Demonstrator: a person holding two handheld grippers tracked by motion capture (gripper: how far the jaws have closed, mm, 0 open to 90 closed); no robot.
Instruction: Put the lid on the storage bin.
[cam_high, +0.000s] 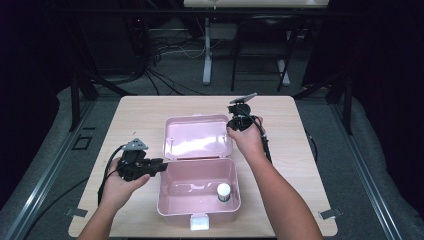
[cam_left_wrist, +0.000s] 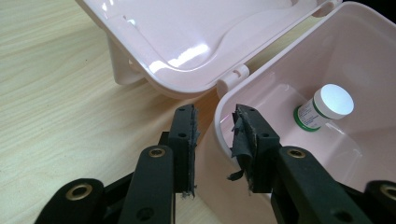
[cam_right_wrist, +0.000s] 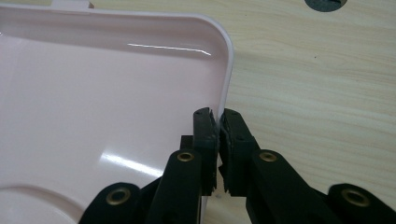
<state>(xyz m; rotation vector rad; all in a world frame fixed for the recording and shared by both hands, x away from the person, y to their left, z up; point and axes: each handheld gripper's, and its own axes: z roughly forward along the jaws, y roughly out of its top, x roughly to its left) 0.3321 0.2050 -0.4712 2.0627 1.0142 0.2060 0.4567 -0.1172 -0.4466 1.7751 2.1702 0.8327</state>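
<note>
Both grippers are set on the pink box (cam_high: 197, 192) at mid-table. By the right gripper (cam_right_wrist: 218, 122) the side rim of the opened lid (cam_high: 198, 136) is pinched; around the box's left wall the left gripper (cam_left_wrist: 215, 122) is spread, pads apart. A white-capped bottle (cam_left_wrist: 322, 108) stands inside.

Pale pink box (cam_high: 197, 192) on a light wood-grain desk (cam_high: 135, 115).
Inside stands a bottle (cam_left_wrist: 323, 108) with a white cap and green-edged label; both tools are black.
</note>
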